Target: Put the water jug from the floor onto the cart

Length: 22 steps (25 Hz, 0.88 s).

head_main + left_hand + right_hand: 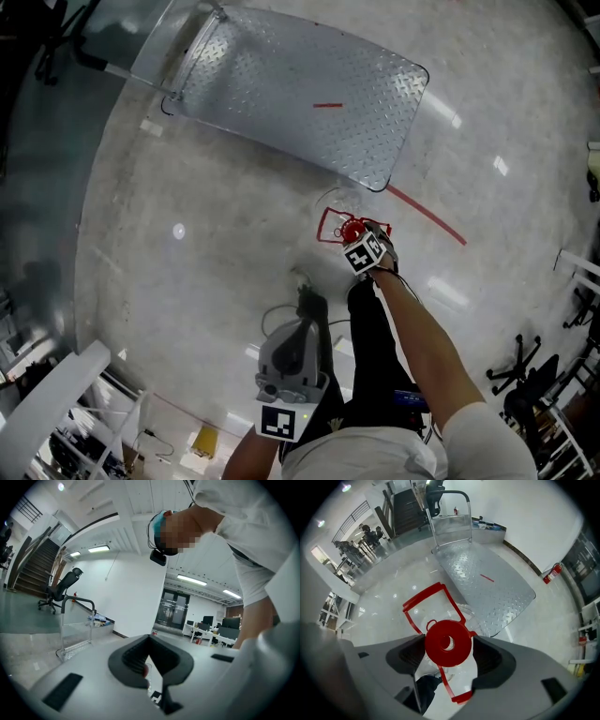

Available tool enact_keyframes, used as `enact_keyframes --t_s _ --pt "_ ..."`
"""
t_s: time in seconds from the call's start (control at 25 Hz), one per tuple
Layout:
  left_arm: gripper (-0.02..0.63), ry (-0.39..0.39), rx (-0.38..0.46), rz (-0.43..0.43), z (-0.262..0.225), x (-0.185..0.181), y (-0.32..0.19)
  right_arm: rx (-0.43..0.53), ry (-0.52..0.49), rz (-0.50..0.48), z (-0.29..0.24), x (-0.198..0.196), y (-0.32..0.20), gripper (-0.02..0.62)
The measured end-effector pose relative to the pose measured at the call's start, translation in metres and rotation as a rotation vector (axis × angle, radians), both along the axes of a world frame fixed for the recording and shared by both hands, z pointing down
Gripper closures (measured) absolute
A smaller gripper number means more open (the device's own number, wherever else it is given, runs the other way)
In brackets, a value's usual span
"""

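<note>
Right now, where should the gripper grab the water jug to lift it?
Probably by the red cap, from straight above. The water jug stands upright on the floor, so its cap faces up, and the right gripper hangs over it with open jaws either side of the cap. The clear body looks too wide for them.

— What marks the floor?
— A red tape line.
— And around the room?
— A black office chair beside a staircase, glass doors, and a fire extinguisher against the wall.
</note>
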<state>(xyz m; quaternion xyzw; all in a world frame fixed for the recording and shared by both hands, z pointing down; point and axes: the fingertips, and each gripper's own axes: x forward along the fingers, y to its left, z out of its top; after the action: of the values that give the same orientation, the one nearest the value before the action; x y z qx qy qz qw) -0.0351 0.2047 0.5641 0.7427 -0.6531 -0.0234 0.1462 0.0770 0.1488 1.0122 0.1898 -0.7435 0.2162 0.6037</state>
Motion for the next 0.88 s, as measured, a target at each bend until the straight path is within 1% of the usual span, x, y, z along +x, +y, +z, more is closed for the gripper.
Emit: enact_keyframes --t_s 0.2,0.52,0.72,0.88 --pt "0.607 -0.001 -0.008 -0.004 0.006 -0.005 0.005 0.002 0.034 0.005 0.011 -0.001 0.0 0.293" --pt "0.607 -0.005 -0.008 -0.002 0.005 -0.008 0.012 0.002 0.063 -0.003 0.01 0.007 0.006 0.291" --pt "0.607 -0.005 0.01 -0.014 -0.003 -0.016 0.011 0.01 0.074 -0.028 -0.013 0.007 0.014 0.291" --pt "0.607 0.0 0.048 -0.023 -0.022 -0.022 0.008 0.011 0.065 -0.029 -0.052 0.011 0.016 0.291"
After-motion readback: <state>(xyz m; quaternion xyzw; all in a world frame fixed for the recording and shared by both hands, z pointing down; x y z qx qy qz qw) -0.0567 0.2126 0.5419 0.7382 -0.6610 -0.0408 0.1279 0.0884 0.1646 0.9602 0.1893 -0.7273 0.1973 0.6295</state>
